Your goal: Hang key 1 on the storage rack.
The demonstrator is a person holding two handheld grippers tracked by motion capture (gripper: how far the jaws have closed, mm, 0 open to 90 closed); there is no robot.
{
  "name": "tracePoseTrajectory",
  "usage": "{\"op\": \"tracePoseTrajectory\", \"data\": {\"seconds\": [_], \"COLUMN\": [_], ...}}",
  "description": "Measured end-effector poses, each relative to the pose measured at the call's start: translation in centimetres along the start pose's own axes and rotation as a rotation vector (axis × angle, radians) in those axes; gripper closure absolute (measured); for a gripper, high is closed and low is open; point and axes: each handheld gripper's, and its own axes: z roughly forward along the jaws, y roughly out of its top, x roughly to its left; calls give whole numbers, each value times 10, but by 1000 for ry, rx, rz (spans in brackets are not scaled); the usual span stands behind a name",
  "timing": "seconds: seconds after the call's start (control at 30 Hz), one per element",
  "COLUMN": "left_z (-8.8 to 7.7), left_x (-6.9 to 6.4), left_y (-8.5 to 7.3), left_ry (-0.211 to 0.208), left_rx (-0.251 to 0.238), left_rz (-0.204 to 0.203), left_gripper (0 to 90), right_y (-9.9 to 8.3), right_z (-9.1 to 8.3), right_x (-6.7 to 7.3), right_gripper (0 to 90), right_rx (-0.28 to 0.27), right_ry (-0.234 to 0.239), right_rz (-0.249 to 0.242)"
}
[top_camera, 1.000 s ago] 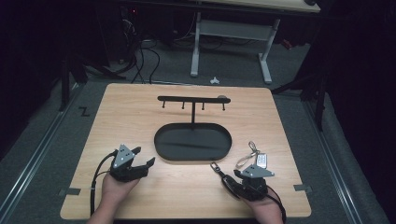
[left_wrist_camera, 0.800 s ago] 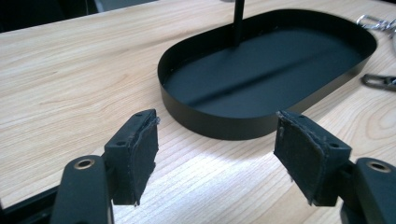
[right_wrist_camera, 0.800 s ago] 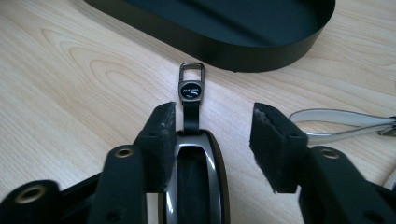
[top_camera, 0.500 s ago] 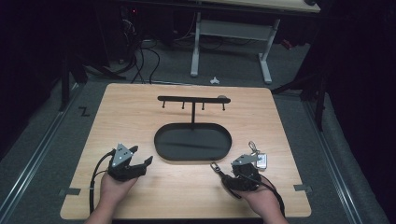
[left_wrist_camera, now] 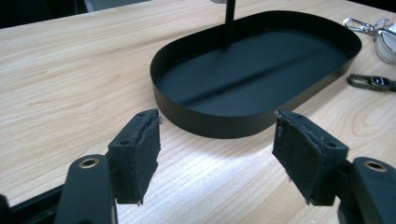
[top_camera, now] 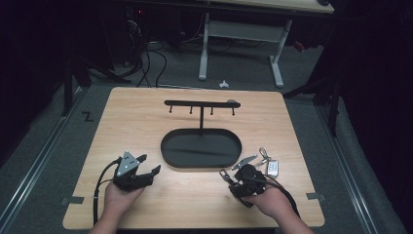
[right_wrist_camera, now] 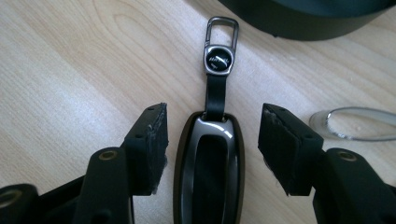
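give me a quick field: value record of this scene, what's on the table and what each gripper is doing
surface: wooden table
tray: black oval tray, empty, with a hook rack rising from it
key fob: dark key fob with strap and metal clip, flat on the table, right of the tray
second fob: pale fob on a ring, beside the right gripper
right gripper: right gripper, jaws have just been opening, astride the key fob, pads not touching it
left gripper: left gripper, jaws open, nothing between them, pointing at the tray

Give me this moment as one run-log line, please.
right gripper: jaws just opened, straddling key fob, not pressing | left gripper: open, idle | tray: empty
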Motion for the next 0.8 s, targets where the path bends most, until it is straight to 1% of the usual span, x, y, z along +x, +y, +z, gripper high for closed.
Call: {"op": "tracePoseTrajectory", "data": {"seconds": [0.03,0.07,0.13,0.17,0.2,0.23,0.27,0.3,0.33,0.43,0.5,0.53,0.57,0.6,0.63,0.67,0.7,0.73,0.77,0.8], "left_z": [-1,-2,-5,-6,-6,-6,-6,-5,-3,-1,-1,-2,-2,-3,-3,-3,-3,-4,-4,-4], "left_x": [-1,-2,-2,-2,-1,-1,-1,-1,-1,-2,-3,-3,-3,-3,-3,-3,-3,-2,-2,-1], "left_y": [0,-1,0,0,1,1,1,1,0,-1,-1,-1,-2,-2,-2,-2,-2,-3,-3,-4], "left_ry": [0,-3,-12,-16,-20,-20,-22,-21,-21,-24,-25,-25,-25,-25,-26,-26,-26,-27,-27,-27], "left_rx": [-1,-1,-8,-15,-19,-19,-21,-18,-3,11,11,10,10,12,15,16,16,17,17,16], "left_rz": [3,1,-6,-12,-16,-16,-19,-19,-14,-6,-3,-1,3,6,7,7,7,5,5,3], "left_gripper": [325,326,335,349,359,366,366,369,370,369,369,369,369,369,369,369,369,369,369,369], "right_y": [4,7,13,16,19,21,21,24,28,35,37,42,44,46,48,52,53,56,56,60], "right_z": [0,1,3,4,5,6,6,7,10,15,16,20,21,23,25,27,28,30,30,32], "right_x": [-1,-2,-5,-6,-8,-8,-8,-9,-10,-11,-11,-12,-10,-11,-9,-9,-9,-6,-6,-5], "right_gripper": [424,423,418,417,417,416,416,412,419,446,464,479,498,510,521,542,555,556,556,563], "right_rx": [16,26,51,64,69,80,80,91,115,156,166,200,225,234,254,259,262,293,293,307], "right_ry": [-2,0,9,12,12,12,12,8,7,11,15,29,32,31,30,31,36,42,42,42], "right_rz": [-7,-23,-11,3,-2,6,6,-11,-15,-12,-11,-13,7,-17,-3,-27,-34,-12,-12,-20]}}
